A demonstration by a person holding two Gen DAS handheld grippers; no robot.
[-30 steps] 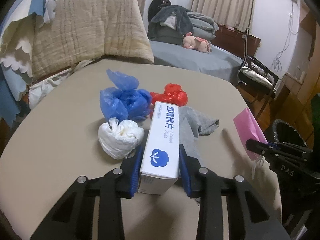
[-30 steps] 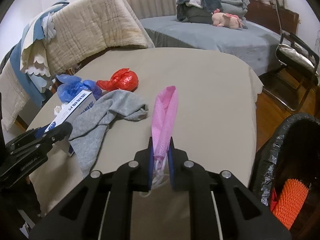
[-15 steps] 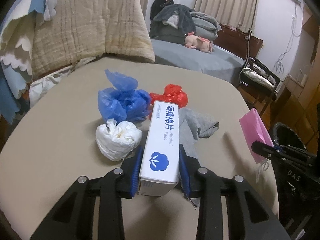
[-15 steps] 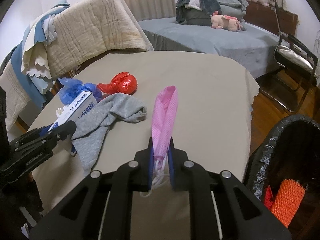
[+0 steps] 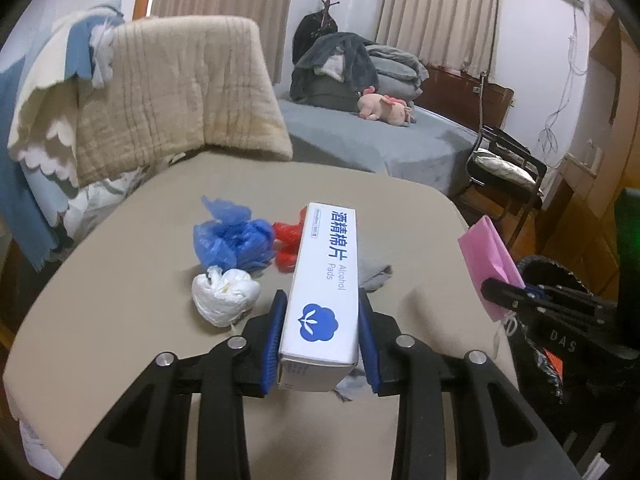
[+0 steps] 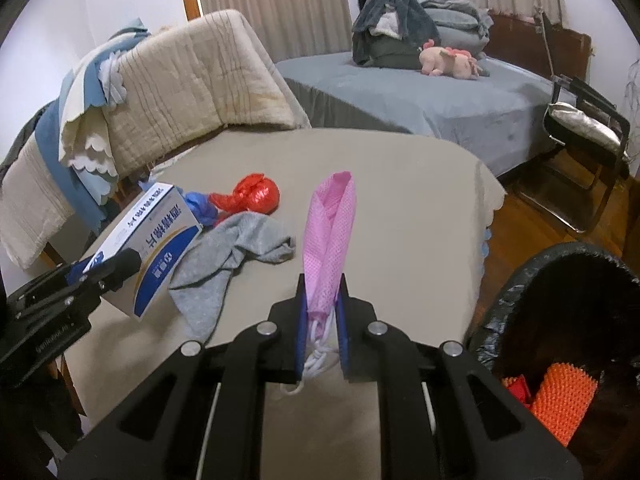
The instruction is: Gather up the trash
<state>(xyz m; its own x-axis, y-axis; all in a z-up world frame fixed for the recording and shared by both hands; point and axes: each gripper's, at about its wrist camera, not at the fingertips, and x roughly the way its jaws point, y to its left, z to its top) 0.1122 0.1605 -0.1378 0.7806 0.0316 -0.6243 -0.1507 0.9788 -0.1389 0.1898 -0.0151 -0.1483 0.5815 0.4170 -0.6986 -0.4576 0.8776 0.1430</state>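
Note:
My left gripper (image 5: 322, 336) is shut on a white alcohol pads box (image 5: 326, 280) and holds it lifted above the beige table (image 5: 120, 320); the box also shows in the right wrist view (image 6: 156, 240). My right gripper (image 6: 322, 320) is shut on a pink face mask (image 6: 330, 236), held upright near the table's right edge; the mask also shows in the left wrist view (image 5: 488, 256). On the table lie a blue plastic bag (image 5: 230, 240), a red bag (image 6: 252, 196), a white wad (image 5: 224, 296) and a grey cloth (image 6: 228, 264).
A black-lined trash bin (image 6: 560, 320) stands at the right of the table, with an orange item (image 6: 560, 400) inside. A blanket-draped chair (image 5: 160, 100) is behind the table. A bed (image 6: 420, 92) and a folding chair (image 6: 588, 128) lie beyond.
My left gripper has lifted the alcohol pads box up off the table. My right gripper has risen a little with the pink mask, and the bin shows more.

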